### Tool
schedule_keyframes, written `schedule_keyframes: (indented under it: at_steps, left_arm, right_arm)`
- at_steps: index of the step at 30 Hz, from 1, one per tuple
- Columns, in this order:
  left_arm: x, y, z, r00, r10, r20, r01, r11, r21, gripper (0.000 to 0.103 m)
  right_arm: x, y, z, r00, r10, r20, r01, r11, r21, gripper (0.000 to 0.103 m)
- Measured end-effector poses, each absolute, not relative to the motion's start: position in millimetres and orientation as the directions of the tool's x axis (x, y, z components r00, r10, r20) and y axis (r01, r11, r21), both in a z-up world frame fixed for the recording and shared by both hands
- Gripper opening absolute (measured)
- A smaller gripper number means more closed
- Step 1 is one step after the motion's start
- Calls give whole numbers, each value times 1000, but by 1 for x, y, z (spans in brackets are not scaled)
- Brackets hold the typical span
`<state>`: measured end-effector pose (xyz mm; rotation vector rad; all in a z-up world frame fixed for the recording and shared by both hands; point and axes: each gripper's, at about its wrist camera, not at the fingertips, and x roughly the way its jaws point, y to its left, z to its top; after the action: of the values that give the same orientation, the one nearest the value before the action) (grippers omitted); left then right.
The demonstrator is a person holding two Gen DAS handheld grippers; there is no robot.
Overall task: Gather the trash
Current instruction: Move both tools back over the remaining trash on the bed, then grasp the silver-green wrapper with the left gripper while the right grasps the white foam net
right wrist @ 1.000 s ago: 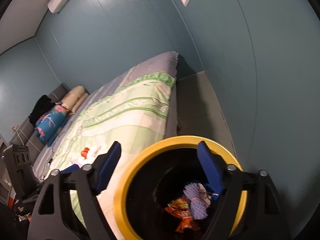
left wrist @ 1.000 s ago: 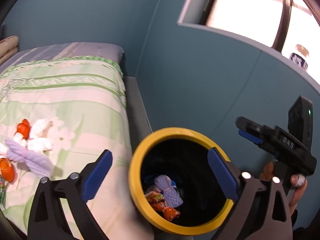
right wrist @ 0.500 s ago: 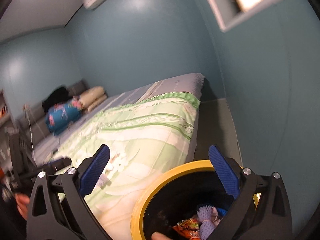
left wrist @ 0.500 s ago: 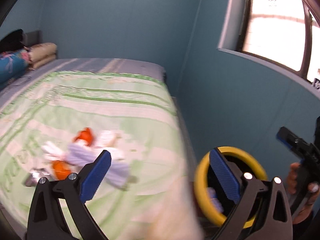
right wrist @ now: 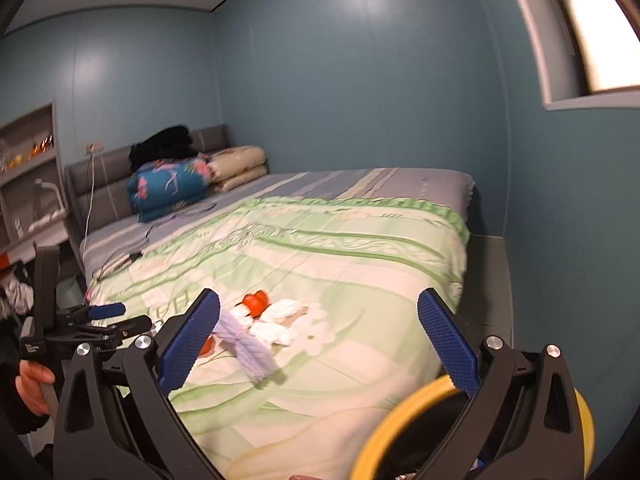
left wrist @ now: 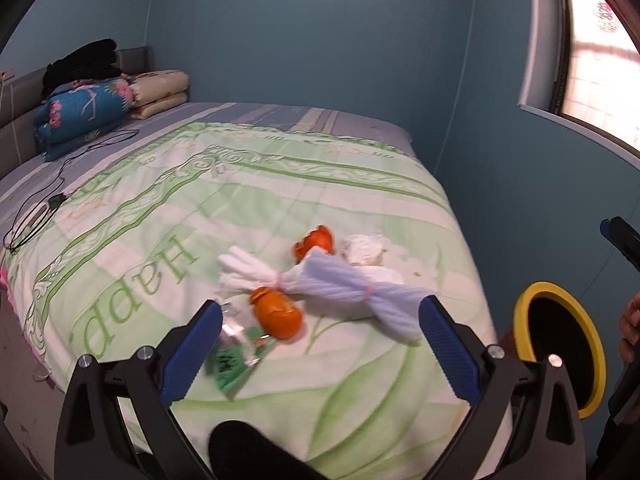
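Trash lies together on the green quilt (left wrist: 168, 216): a lavender foam net (left wrist: 352, 288), a white foam net (left wrist: 244, 272), two orange peels (left wrist: 278, 314) (left wrist: 316, 240), crumpled tissue (left wrist: 364, 246) and a green packet (left wrist: 234, 360). My left gripper (left wrist: 320, 316) hovers open just short of this pile, nothing between its fingers. The black bin with a yellow rim (left wrist: 520, 316) stands at the bed's right side. My right gripper (right wrist: 318, 304) is open and empty above the bin rim (right wrist: 400, 416), facing the foam net (right wrist: 252, 350) and peel (right wrist: 255, 301). The left gripper (right wrist: 116, 318) shows at that view's left.
Folded blankets (left wrist: 84, 108) and a pillow (left wrist: 160, 88) sit at the headboard. A black cable (left wrist: 44, 204) trails over the bed's left part. A narrow floor strip (right wrist: 486, 280) runs between bed and blue wall. Shelves (right wrist: 28, 168) stand far left.
Both views have swung left from over the bin onto the bed. The trash pile now sits centred ahead, the bin has slid to the right edge. The right jaws have spread wider.
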<state>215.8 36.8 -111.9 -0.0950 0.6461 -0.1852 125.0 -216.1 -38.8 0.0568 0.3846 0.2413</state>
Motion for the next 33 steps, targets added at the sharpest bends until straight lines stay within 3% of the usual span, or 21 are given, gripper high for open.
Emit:
schedule_keyframes:
  at_steps: [10,20,33]
  left_arm:
    - [224,89,-148,742,-160,-651,60,983,-173,95]
    - [241,120,-179,699,-186,-691,16,969,-245,95]
    - [272,128,-187,697,-214,-684,16,959,-283,95]
  right_arm:
    - [190,-144,-103,802,250,-542,-301,954,-5,95]
    - [220,-112,-142,757,205,-621,-326,941,-87,95]
    - [251,-102,-168,689,174,-703,-331,939,-92,95]
